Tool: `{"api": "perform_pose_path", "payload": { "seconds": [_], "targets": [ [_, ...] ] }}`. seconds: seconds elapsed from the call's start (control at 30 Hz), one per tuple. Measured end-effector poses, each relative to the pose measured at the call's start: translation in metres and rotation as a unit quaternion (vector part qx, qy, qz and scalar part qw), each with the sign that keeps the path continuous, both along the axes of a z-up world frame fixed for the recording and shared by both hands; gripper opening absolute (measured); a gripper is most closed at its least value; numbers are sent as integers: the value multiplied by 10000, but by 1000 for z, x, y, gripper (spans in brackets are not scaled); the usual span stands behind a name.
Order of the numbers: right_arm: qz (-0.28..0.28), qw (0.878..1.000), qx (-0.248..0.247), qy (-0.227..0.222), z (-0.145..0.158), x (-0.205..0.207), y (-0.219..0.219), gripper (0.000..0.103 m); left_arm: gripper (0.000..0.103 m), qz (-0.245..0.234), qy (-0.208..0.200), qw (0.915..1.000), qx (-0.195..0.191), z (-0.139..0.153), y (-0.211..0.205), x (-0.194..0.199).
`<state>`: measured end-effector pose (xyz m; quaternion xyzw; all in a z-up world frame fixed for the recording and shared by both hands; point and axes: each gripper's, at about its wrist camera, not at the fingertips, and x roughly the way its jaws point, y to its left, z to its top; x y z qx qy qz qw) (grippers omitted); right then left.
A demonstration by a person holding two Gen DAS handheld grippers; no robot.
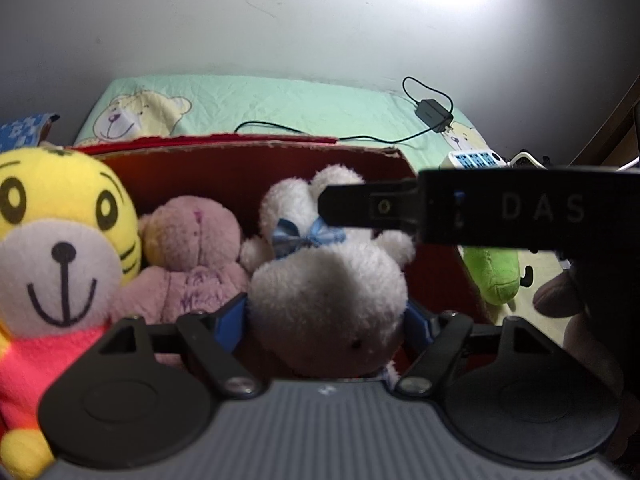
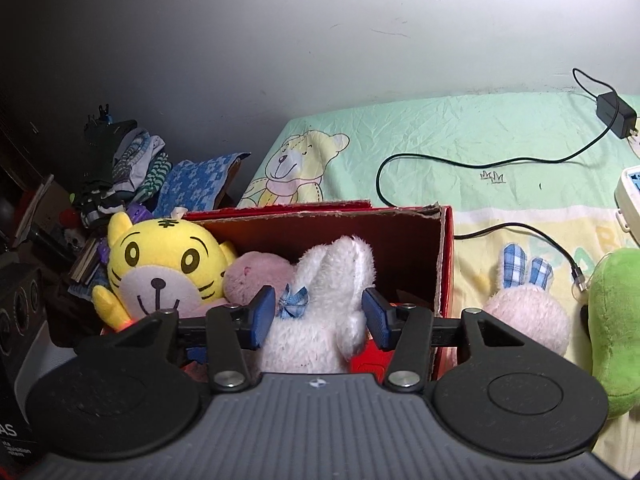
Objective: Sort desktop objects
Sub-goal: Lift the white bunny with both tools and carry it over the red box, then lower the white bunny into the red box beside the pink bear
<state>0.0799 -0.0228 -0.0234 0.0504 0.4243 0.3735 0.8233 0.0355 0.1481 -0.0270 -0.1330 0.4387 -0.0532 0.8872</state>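
Note:
A red cardboard box [image 1: 256, 160] [image 2: 446, 264] holds a yellow tiger plush [image 1: 60, 240] [image 2: 164, 264], a pink plush [image 1: 192, 248] [image 2: 260, 272] and a white plush with a blue bow [image 1: 328, 280] [image 2: 324, 312]. My left gripper [image 1: 326, 320] has its blue pads on both sides of the white plush's body. My right gripper [image 2: 318, 316] straddles the same plush near its bow, with a gap on the right pad [image 2: 376, 316]. The right gripper's body [image 1: 520, 212] crosses the left wrist view.
A pink rabbit plush with checked ears [image 2: 528, 312] and a green plush [image 2: 616, 328] [image 1: 496, 276] lie right of the box on the green bear-print sheet [image 2: 460, 140]. A black charger and cable [image 2: 616, 112] lie behind. Clothes and clutter [image 2: 120, 172] are stacked at left.

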Motion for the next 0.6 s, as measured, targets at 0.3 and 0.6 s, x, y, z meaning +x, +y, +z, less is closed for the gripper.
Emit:
{"api": "perform_pose_path", "payload": {
  "seconds": [0.3, 0.6],
  "targets": [
    [-128, 9998, 48, 153, -4, 4, -3, 40, 78, -64, -21, 9999, -112, 6, -3, -3],
    [-131, 9973, 128, 715, -18, 3, -2, 35, 78, -22, 52, 10000, -6, 4, -5, -4]
  ]
}}
